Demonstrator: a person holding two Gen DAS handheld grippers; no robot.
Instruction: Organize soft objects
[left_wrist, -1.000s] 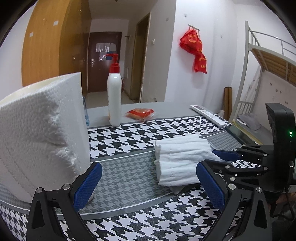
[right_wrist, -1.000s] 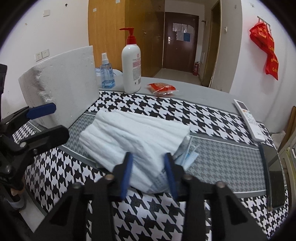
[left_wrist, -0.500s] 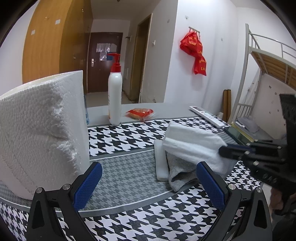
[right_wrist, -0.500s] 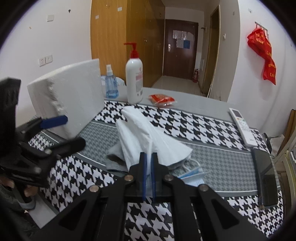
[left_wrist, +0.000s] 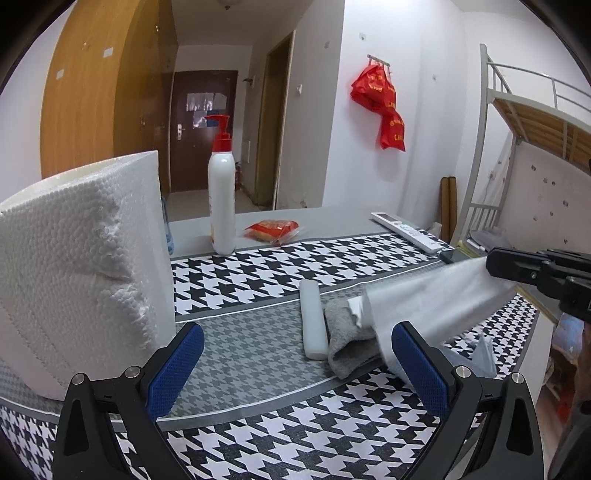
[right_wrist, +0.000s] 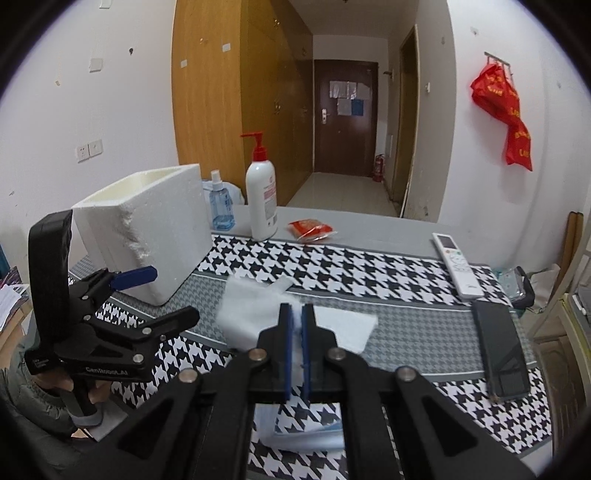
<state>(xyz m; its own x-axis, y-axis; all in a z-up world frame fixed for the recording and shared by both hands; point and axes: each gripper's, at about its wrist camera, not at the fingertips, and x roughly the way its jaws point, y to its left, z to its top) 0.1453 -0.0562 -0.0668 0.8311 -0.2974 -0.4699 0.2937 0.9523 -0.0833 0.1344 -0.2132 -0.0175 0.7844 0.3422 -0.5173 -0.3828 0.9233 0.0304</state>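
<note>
White towel (left_wrist: 428, 295): pinched at one end by the right gripper (right_wrist: 295, 325), jaws closed tight on the cloth, no gap visible. A second ago the towel lay folded on the grey band of the houndstooth tablecloth (left_wrist: 258, 424) with the jaws still apart around its near edge; now it hangs lifted clear of the table, stretched out and blurred, trailing down toward the right edge. Its removal uncovers a grey cloth (left_wrist: 347, 343) bunched on the grey band and a white roll (left_wrist: 312, 317) lying just beside it, touching on the left. A pale blue-white item (left_wrist: 480, 354) lies near the right edge below the towel; blurred, cannot tell what. Left gripper (left_wrist: 295, 362): jaws wide apart, nothing between them, position unchanged from before, near the front edge. Foam box (left_wrist: 74, 266) stands at the left edge, lotion bottle (left_wrist: 221, 199) toward the back edge, both as before.
</note>
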